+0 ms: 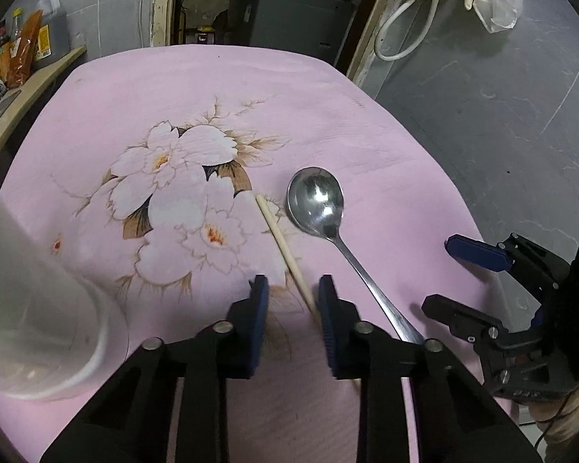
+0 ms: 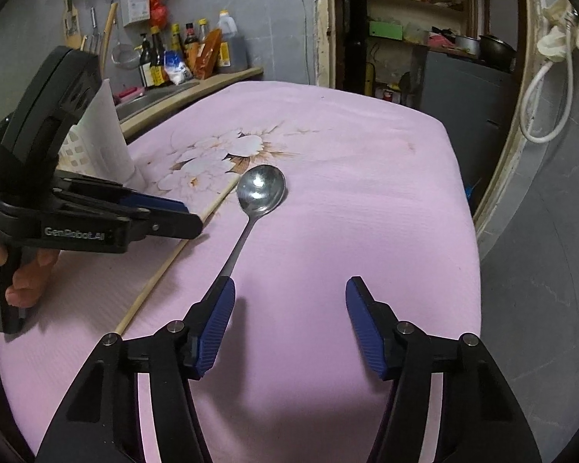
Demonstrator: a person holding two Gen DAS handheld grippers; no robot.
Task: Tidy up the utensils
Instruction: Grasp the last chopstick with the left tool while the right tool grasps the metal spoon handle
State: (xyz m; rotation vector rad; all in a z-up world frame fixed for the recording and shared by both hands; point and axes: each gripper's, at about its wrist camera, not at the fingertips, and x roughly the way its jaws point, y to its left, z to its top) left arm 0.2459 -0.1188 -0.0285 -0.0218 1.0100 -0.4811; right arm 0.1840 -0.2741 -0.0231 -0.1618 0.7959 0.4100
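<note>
A wooden chopstick (image 1: 283,247) is laid on the pink floral tablecloth (image 1: 328,108) of the tabletop, running in the left wrist view from about 11 o'clock down toward 5 o'clock. Just beside it, toward 3 o'clock, a metal spoon (image 1: 315,200) is laid bowl up, its handle trailing toward 5 o'clock; the two utensils are seen close together but apart. The left claw (image 1: 293,289) is lowered over the near part of the chopstick, its blue pads narrowly spread; the stick is seen against the right pad, while a gap remains at the left pad, so no pinch is shown. In the right wrist view the right claw (image 2: 289,289) is held with its jaws spread, the tip of its left pad lying at the spoon's handle end; whether it touches cannot be told, and nothing is pinched. A translucent plastic container (image 1: 31,308) is stood at 8 o'clock of the chopstick. Sauce bottles (image 2: 173,54) are lined on a counter beyond the tabletop.
</note>
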